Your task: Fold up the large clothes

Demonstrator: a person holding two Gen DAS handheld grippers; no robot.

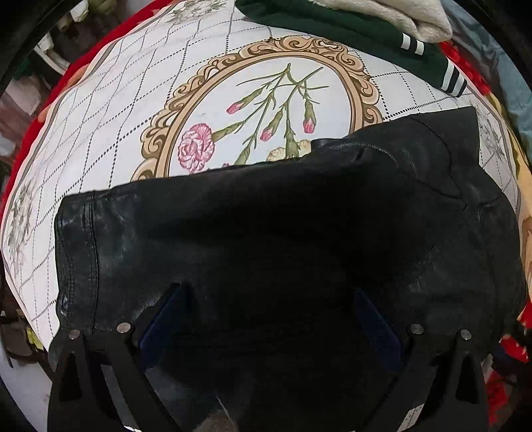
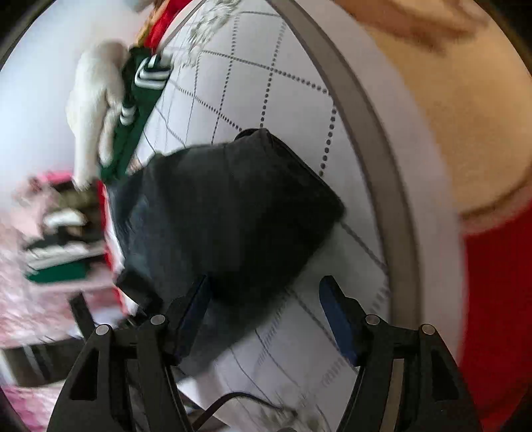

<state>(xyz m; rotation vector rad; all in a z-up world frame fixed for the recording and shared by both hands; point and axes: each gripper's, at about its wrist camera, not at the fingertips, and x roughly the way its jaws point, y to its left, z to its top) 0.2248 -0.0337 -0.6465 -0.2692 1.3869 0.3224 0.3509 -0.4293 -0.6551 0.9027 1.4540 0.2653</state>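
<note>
A black leather-like garment (image 1: 282,232) lies folded on a white quilted cloth with a flower medallion (image 1: 259,109). My left gripper (image 1: 271,295) is open and hovers just over the garment's near part, its blue-padded fingers (image 1: 166,315) spread wide. In the right wrist view the same black garment (image 2: 226,212) lies as a folded bundle on the white cloth (image 2: 266,99). My right gripper (image 2: 266,292) is open, with its left finger over the garment's near edge and its right finger over bare cloth. This view is blurred.
A folded green garment with white stripes (image 1: 365,30) and a cream fleece piece (image 1: 399,13) lie at the far edge of the cloth; both show in the right wrist view (image 2: 133,109). Red fabric (image 1: 50,86) borders the cloth. More clothes (image 2: 60,246) lie beyond the edge.
</note>
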